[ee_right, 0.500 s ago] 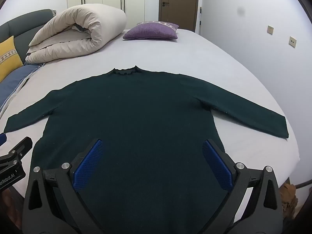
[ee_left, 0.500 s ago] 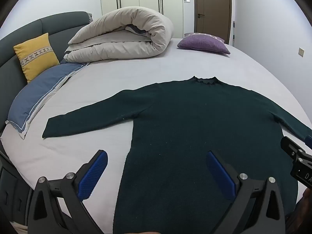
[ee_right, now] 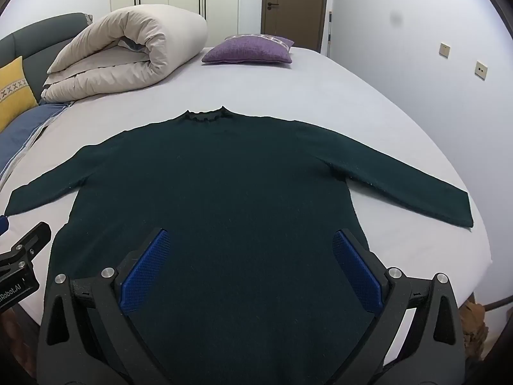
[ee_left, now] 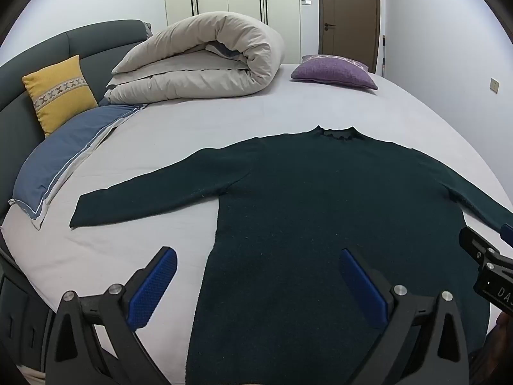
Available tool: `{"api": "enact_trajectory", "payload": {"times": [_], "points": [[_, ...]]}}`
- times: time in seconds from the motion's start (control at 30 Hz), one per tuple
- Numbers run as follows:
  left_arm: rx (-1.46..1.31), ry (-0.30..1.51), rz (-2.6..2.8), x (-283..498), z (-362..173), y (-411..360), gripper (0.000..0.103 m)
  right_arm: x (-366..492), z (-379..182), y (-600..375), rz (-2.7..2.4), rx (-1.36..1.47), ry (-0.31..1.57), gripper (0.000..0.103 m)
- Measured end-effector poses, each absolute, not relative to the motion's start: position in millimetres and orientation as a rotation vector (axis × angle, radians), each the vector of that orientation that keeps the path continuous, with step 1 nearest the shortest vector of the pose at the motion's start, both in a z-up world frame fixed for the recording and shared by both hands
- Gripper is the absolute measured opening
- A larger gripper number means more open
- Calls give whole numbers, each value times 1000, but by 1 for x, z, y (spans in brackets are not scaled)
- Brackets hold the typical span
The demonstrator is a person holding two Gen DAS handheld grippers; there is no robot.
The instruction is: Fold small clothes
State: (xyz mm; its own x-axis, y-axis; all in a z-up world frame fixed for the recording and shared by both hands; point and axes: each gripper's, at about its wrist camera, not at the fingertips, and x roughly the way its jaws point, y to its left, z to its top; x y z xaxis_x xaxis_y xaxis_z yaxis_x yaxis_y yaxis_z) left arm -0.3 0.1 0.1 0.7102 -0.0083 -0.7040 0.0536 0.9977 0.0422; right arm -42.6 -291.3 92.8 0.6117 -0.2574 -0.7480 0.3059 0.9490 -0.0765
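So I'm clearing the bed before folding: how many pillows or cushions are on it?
3: a yellow cushion against the headboard, a blue pillow lying below it, and a purple cushion at the far side. The rolled duvet may hide more.

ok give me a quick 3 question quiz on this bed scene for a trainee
1. True or false: the dark green knit sweater lies flat on the pale grey bed sheet with both sleeves spread out.
2. Which cushion lies nearest the brown door: A) the purple cushion, B) the yellow cushion with a patterned band?
3. Fill in: the left tongs and the right tongs are both ____.

Key: 1 true; 2 A; 3 open, holding nothing.
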Motion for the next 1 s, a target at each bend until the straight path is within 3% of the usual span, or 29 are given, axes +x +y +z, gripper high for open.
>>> {"api": "enact_trajectory", "payload": {"times": [1.0], "points": [[64,782,-31,1,0,0,103,-45,88,-285,-326,55,861,103]]}}
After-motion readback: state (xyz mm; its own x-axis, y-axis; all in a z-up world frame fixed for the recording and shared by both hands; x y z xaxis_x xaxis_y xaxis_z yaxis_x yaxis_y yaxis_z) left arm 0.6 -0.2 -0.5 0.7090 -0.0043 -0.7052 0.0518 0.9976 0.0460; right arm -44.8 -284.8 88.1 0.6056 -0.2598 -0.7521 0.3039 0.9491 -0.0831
